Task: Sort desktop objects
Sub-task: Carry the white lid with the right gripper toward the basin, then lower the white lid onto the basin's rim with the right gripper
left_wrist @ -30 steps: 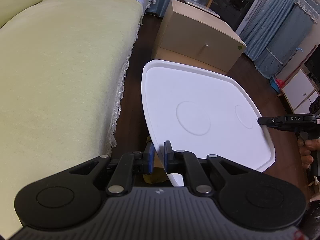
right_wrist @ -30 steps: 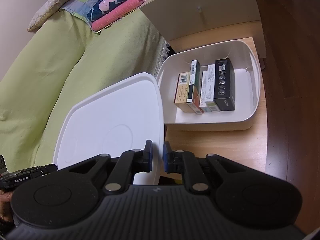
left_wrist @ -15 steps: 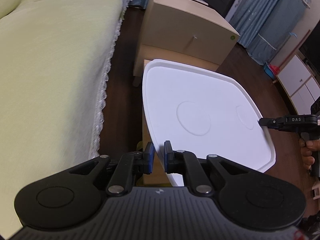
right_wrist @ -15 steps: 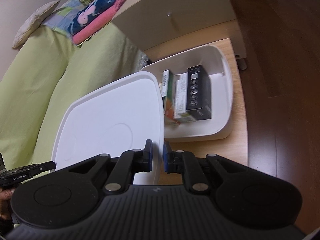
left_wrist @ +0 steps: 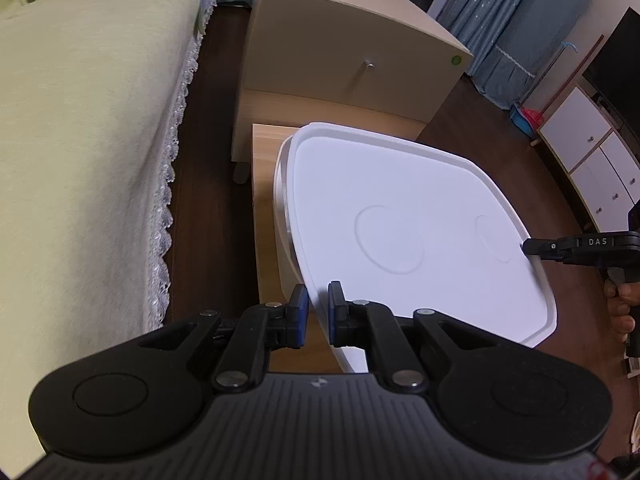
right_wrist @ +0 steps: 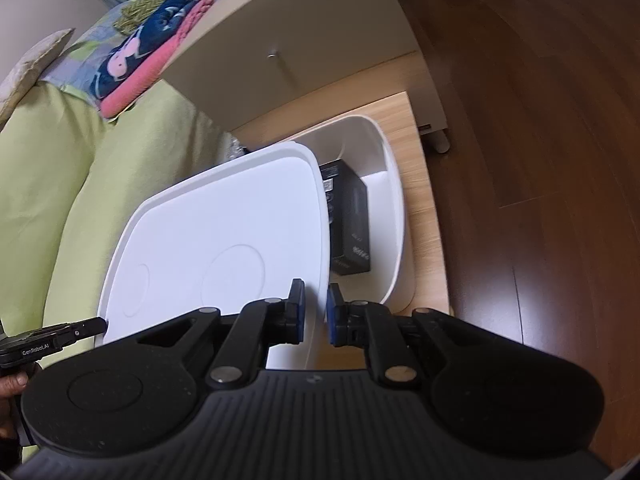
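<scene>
A white plastic lid [left_wrist: 400, 220] hangs level between my two grippers. My left gripper [left_wrist: 318, 312] is shut on the lid's near edge, and the right gripper's tip [left_wrist: 532, 246] pinches the opposite edge. In the right wrist view, my right gripper [right_wrist: 315, 312] is shut on the lid [right_wrist: 224, 232] rim, with the left gripper's tip [right_wrist: 96, 324] at the far side. Under the lid sits a white bin [right_wrist: 394, 208] on a small wooden table [right_wrist: 428, 216]. A black box [right_wrist: 350, 216] stands in the bin's uncovered part. The bin's other contents are hidden by the lid.
A beige bedside cabinet [left_wrist: 344, 60] stands just behind the table. A bed with a green cover [left_wrist: 80, 140] runs along the left, with folded towels [right_wrist: 152, 60] on it. Dark wooden floor [right_wrist: 540, 160] lies to the right, and white drawers [left_wrist: 592, 160] farther off.
The lid, held in both grippers, has travelled over the bin. It now covers most of the boxes, which were all in view a second ago; only the black box still shows.
</scene>
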The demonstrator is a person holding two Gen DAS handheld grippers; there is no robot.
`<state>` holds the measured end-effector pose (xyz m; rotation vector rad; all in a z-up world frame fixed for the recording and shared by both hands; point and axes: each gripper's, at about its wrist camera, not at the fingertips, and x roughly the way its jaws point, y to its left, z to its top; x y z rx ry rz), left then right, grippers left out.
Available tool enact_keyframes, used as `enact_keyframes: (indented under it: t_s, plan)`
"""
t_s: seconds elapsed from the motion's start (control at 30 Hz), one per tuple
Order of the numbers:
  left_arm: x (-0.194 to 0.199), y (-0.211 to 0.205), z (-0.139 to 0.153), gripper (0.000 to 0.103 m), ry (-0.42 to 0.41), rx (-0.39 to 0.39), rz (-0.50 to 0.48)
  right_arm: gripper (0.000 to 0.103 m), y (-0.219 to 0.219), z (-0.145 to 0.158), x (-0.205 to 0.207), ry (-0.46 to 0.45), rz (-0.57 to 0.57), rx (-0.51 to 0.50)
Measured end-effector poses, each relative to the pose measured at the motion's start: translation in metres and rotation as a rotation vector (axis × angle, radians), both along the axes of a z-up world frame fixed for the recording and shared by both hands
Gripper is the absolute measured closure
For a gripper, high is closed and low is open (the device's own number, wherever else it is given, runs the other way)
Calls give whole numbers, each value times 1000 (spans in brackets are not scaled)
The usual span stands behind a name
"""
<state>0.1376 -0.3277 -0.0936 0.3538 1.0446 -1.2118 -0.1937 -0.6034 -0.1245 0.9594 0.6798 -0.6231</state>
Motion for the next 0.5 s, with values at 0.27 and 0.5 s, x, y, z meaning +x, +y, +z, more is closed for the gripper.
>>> enact_keyframes:
  t_s: [0.27,0.5]
  plan:
    - [13,-33,-21,95,10,8,-9,93,-23,-18,9,26,-18,-11]
    - [20,-60,-45,94,16,35,-15,93,-47,-35,21,56,-23,-23]
